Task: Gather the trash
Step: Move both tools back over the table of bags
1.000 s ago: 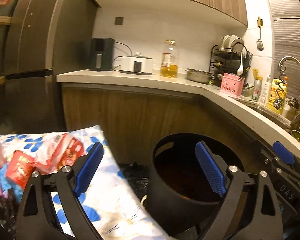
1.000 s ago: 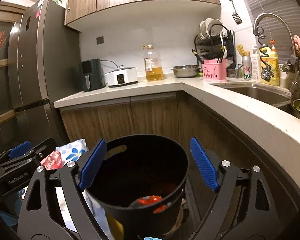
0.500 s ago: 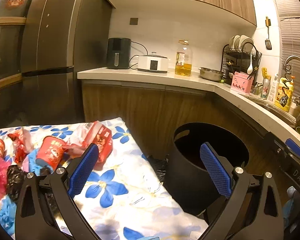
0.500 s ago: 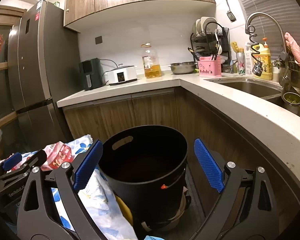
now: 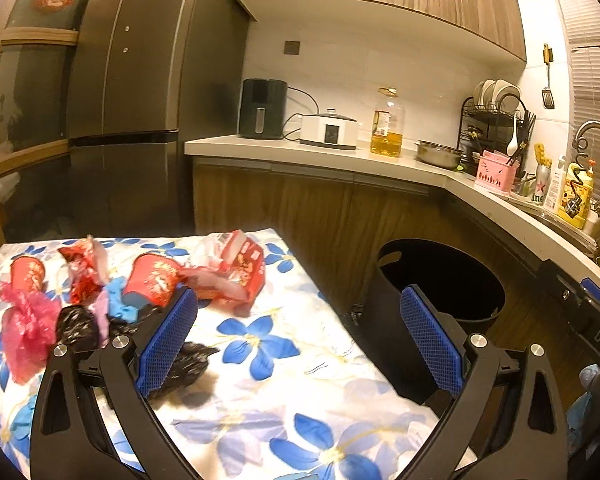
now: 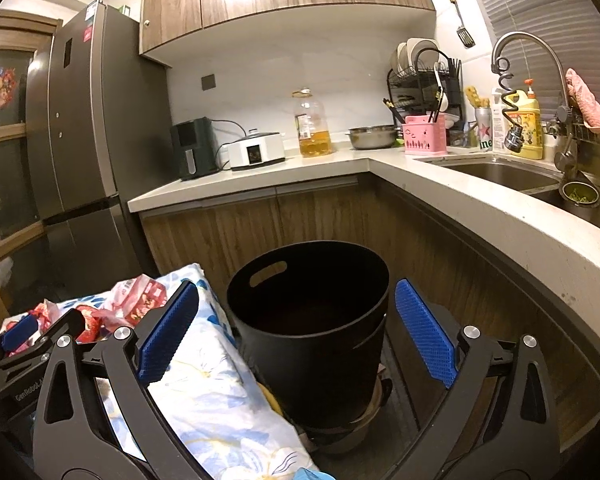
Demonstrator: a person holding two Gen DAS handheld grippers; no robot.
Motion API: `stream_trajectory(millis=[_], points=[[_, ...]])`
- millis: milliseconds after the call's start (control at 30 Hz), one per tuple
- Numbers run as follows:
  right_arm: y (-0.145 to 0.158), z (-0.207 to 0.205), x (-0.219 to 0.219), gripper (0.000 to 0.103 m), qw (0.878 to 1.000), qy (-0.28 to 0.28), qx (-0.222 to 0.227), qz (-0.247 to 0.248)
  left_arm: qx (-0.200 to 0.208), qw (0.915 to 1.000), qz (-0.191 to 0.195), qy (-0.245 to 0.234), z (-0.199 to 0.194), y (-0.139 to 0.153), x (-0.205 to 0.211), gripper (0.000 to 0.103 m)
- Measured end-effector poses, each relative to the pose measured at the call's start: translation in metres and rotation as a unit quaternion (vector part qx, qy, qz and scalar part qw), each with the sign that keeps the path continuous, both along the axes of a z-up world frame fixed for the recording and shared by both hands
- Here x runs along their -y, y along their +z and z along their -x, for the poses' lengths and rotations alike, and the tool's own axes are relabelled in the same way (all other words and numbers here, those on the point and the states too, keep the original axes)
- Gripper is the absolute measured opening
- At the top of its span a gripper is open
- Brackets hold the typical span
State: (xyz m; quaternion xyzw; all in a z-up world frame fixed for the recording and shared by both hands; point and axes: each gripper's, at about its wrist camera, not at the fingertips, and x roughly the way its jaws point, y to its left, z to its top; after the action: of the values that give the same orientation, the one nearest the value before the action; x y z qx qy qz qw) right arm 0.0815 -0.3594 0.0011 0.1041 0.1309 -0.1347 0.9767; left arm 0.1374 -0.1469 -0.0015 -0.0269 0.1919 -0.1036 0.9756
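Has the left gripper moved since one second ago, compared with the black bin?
Yes. The left gripper has swung left: the black bin, earlier between its fingers, now sits at the right one, with table trash ahead.

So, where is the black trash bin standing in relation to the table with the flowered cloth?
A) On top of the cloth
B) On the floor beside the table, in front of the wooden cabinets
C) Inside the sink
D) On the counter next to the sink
B: the black trash bin stands on the floor between the flowered cloth and the wooden cabinets.
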Motion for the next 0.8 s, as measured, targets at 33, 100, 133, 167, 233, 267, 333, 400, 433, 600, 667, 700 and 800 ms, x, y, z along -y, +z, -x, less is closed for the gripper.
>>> stream_trajectory(millis=[33, 100, 133, 167, 233, 267, 333, 400, 433, 600, 667, 700, 800], points=[[0.000, 0.002, -0.003, 0.097, 1.000, 0.001, 0.001, 0.000, 0.000, 1.0000, 0.001, 0.002, 0.002, -0.001, -0.004, 0.097], [-0.001, 0.006, -0.011, 0.097, 1.000, 0.002, 0.004, 0.001, 0.000, 1.0000, 0.002, 0.006, 0.006, -0.001, -0.010, 0.097], [-0.001, 0.007, -0.014, 0.097, 1.000, 0.004, 0.005, 0.001, 0.001, 1.0000, 0.003, 0.008, 0.008, -0.002, -0.014, 0.097], [0.000, 0.008, -0.018, 0.097, 1.000, 0.005, 0.007, 0.002, 0.002, 0.9999, 0.004, 0.010, 0.010, -0.002, -0.016, 0.097], [0.000, 0.010, -0.025, 0.097, 1.000, 0.007, 0.010, 0.005, 0.004, 0.9999, 0.005, 0.016, 0.015, -0.002, -0.024, 0.097], [-0.001, 0.011, -0.028, 0.097, 1.000, 0.008, 0.011, 0.005, 0.004, 0.9998, 0.005, 0.019, 0.017, -0.003, -0.028, 0.097], [-0.001, 0.013, -0.035, 0.097, 1.000, 0.014, 0.013, 0.005, 0.007, 0.9996, 0.005, 0.026, 0.022, -0.004, -0.038, 0.097], [-0.001, 0.015, -0.041, 0.097, 1.000, 0.020, 0.016, 0.005, 0.010, 0.9994, 0.005, 0.034, 0.026, -0.006, -0.048, 0.097], [-0.002, 0.016, -0.046, 0.097, 1.000, 0.023, 0.017, 0.006, 0.011, 0.9992, 0.006, 0.037, 0.029, -0.007, -0.052, 0.097], [-0.006, 0.018, -0.068, 0.097, 0.999, 0.038, 0.024, 0.011, 0.019, 0.9976, 0.005, 0.066, 0.042, -0.018, -0.083, 0.097], [-0.010, 0.016, -0.080, 0.097, 0.998, 0.051, 0.023, 0.011, 0.019, 0.9966, 0.004, 0.080, 0.047, -0.022, -0.096, 0.097], [-0.012, 0.015, -0.087, 0.097, 0.998, 0.057, 0.023, 0.013, 0.018, 0.9958, 0.004, 0.089, 0.049, -0.025, -0.105, 0.097], [-0.016, 0.013, -0.106, 0.097, 0.997, 0.076, 0.022, 0.020, 0.014, 0.9936, 0.004, 0.112, 0.054, -0.030, -0.127, 0.097]])
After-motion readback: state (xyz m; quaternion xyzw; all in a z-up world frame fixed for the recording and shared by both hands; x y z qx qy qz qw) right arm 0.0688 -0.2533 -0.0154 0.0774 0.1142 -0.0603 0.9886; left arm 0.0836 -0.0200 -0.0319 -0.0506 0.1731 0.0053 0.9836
